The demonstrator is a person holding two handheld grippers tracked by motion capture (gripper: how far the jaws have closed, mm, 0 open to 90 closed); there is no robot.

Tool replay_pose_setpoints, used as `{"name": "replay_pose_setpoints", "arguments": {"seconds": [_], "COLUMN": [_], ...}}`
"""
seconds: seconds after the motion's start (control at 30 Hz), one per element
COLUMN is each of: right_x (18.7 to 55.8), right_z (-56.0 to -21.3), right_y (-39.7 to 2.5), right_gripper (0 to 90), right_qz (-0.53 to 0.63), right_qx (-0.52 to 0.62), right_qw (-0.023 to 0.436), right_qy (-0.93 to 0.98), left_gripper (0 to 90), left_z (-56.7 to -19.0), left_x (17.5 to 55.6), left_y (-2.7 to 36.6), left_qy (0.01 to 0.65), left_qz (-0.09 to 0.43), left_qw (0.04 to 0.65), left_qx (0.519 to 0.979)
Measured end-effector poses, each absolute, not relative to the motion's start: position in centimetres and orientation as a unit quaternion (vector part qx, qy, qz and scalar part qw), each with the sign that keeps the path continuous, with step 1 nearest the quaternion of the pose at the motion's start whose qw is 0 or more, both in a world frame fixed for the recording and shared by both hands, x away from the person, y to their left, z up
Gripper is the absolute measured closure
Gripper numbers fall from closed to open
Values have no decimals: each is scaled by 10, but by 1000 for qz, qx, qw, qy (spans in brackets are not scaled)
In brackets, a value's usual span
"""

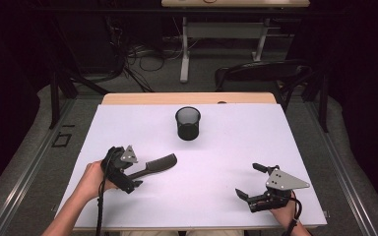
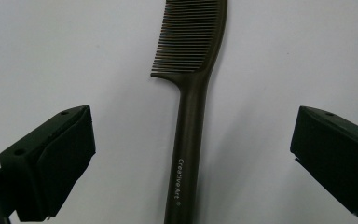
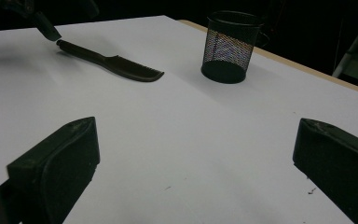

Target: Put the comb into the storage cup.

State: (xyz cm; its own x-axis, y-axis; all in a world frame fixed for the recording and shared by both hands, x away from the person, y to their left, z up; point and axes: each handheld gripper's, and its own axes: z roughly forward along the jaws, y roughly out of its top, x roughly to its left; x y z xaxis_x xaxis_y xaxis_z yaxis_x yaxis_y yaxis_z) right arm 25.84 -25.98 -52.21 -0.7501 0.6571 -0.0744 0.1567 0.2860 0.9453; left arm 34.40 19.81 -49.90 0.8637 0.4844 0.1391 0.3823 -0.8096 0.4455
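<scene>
A dark comb (image 1: 158,163) lies flat on the white table sheet (image 1: 216,152), teeth end toward the middle. My left gripper (image 1: 135,172) is open at its handle end. In the left gripper view the comb (image 2: 189,112) runs straight up between the two jaws, and my left gripper (image 2: 194,128) stands wide of the handle on both sides without touching it. My right gripper (image 1: 247,180) is open near the front right of the table, with nothing between the jaws of my right gripper (image 3: 196,140). Farther off lies the comb (image 3: 116,64).
A black mesh cup (image 1: 187,123) stands upright at the back middle of the sheet, behind the comb; the same mesh cup (image 3: 228,46) appears ahead of the right gripper. A wooden table edge (image 1: 187,98) runs along the back. A chair (image 1: 261,73) stands beyond it.
</scene>
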Motion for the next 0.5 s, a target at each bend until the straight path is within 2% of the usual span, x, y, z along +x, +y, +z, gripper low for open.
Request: {"name": "replay_pose_setpoints", "arguments": {"seconds": [0.1,0.27,0.3,0.5], "right_x": [258,259,259,258], "right_z": [-522,-522,-522,-522], "right_y": [-260,-261,-260,-260], "right_gripper": [2,2,2,2], "right_qz": [535,536,537,536], "right_qx": [265,264,264,265], "right_qw": [234,234,234,232], "right_qy": [767,767,767,768], "left_gripper": [31,178,184,374], "left_z": [-500,-502,-502,-505], "left_x": [348,352,353,359], "left_y": [195,188,187,181], "left_qy": [223,212,211,203], "left_qz": [119,113,110,94], "left_qw": [191,175,171,152], "left_qx": [949,955,956,963]}}
